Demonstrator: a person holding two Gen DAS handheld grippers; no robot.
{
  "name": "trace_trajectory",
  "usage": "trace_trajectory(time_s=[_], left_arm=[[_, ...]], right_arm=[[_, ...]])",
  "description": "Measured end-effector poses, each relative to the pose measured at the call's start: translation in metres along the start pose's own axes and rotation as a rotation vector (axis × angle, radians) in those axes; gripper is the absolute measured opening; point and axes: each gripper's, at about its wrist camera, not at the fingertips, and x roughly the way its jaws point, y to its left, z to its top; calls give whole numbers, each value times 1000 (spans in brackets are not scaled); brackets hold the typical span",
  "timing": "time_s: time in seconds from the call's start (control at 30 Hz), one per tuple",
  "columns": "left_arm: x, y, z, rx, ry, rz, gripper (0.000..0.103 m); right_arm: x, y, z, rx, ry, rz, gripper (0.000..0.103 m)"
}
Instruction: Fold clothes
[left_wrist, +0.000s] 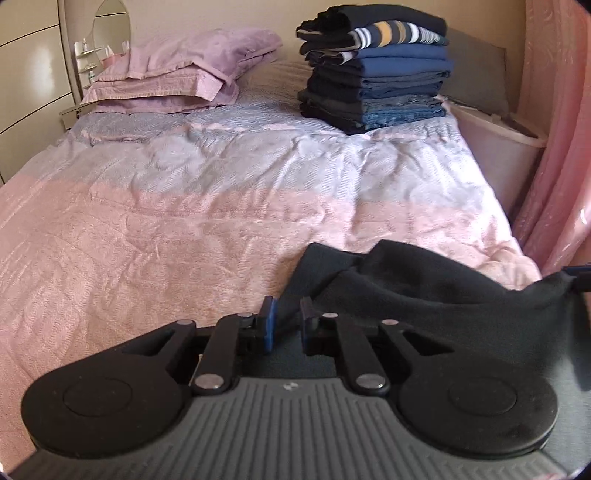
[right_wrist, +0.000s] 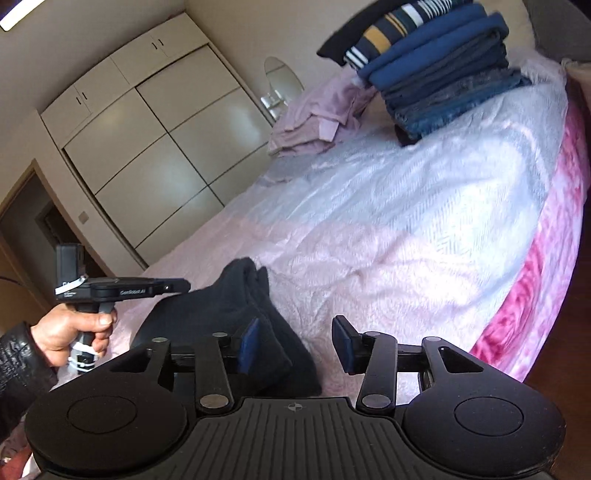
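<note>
While both grippers hover at the near bed edge:
Garment: crumpled black fleece garment (left_wrist: 424, 295) lies on the pink quilted bedspread (left_wrist: 166, 240), near edge.
Left gripper (left_wrist: 287, 317): jaws slightly apart, cloth between, clamp unclear.
Right gripper (right_wrist: 295, 343): jaws wide apart, holding nothing.
Stack: tall pile of folded dark clothes (left_wrist: 373, 70) beside 2 lilac pillows (left_wrist: 177, 70).

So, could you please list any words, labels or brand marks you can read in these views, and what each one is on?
"GenRobot.AI": on the side of the left tool, in the right wrist view.
White label strip near that tool's camera: print too small to read.
Folded clothes stack, black garment, bedspread: no readable text.
</note>
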Motion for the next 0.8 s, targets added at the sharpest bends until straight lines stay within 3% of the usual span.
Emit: trace_trajectory(time_s=[0.13, 0.17, 0.27, 0.37, 0.57, 0.67, 0.73, 0.8], left_arm=[[-3, -39, 6, 56, 13, -121, 15], [4, -49, 6, 75, 28, -153, 15], [36, -56, 3, 95, 71, -154, 17], [68, -61, 0, 113, 114, -151, 17], [85, -40, 9, 82, 103, -136, 15], [83, -33, 10, 48, 97, -108, 15], [69, -33, 11, 48, 87, -50, 15], [44, -31, 9, 64, 73, -13, 15]], right_arm=[[-15, 42, 6, -171, -69, 69, 45], [-8, 51, 3, -208, -41, 106, 45], [22, 71, -7, -282, 55, 200, 45], [56, 55, -22, -253, 159, 150, 45], [46, 11, -27, -269, 161, 28, 44], [40, 0, -28, -231, 187, -21, 45], [35, -5, -25, -197, 205, -49, 45], [20, 10, -19, -247, 167, -55, 45]])
